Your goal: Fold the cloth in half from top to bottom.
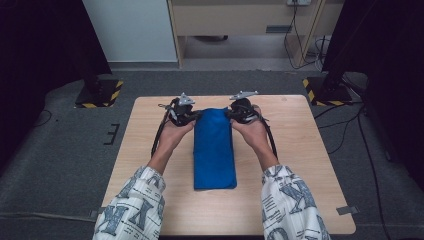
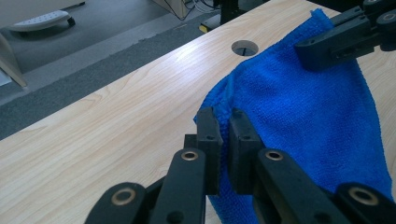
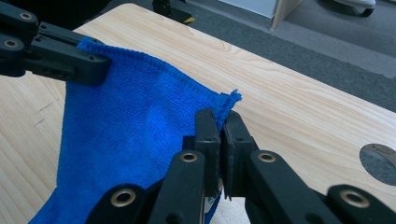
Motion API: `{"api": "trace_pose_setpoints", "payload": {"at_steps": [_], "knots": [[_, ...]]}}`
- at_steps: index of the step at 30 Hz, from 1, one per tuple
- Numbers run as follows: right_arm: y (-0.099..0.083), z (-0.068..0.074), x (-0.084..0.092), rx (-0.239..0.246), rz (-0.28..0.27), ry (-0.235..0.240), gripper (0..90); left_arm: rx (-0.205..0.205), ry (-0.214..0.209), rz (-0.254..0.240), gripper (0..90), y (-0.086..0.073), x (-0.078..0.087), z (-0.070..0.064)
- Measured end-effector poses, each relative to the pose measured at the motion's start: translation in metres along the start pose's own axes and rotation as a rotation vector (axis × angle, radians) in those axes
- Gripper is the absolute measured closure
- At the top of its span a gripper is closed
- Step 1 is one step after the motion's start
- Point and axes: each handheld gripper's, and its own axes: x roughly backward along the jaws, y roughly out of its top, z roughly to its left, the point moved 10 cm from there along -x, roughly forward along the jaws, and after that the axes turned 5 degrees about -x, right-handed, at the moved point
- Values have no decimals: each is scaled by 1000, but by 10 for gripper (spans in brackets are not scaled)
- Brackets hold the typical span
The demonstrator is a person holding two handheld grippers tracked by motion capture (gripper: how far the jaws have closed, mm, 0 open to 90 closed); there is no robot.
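Observation:
A blue cloth (image 1: 214,150), folded into a long strip, lies down the middle of the wooden table (image 1: 300,150). Its far end is lifted a little off the wood. My left gripper (image 1: 192,117) is shut on the cloth's far left corner (image 2: 223,100), with the fabric pinched between its two black pads. My right gripper (image 1: 232,116) is shut on the far right corner (image 3: 229,100). In the left gripper view the right gripper (image 2: 345,42) clamps the cloth's opposite corner. In the right gripper view the left gripper (image 3: 56,58) does the same at the upper left.
A round cable hole (image 2: 244,47) is cut in the table near the far right corner. Black stands with yellow-striped feet (image 1: 99,95) flank the table on the grey carpet. A wooden desk frame (image 1: 245,25) and cables sit beyond the far edge.

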Motion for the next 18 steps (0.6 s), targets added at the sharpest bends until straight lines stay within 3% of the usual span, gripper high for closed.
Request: {"api": "trace_pose_setpoints", "payload": {"at_steps": [11,18], "knots": [[-8,8,4,19,-2,12,873,-8,-8,5,849,-9,2,-10],[-10,13,12,31,-17,21,872,-11,-11,-10,849,-7,12,-11]]}}
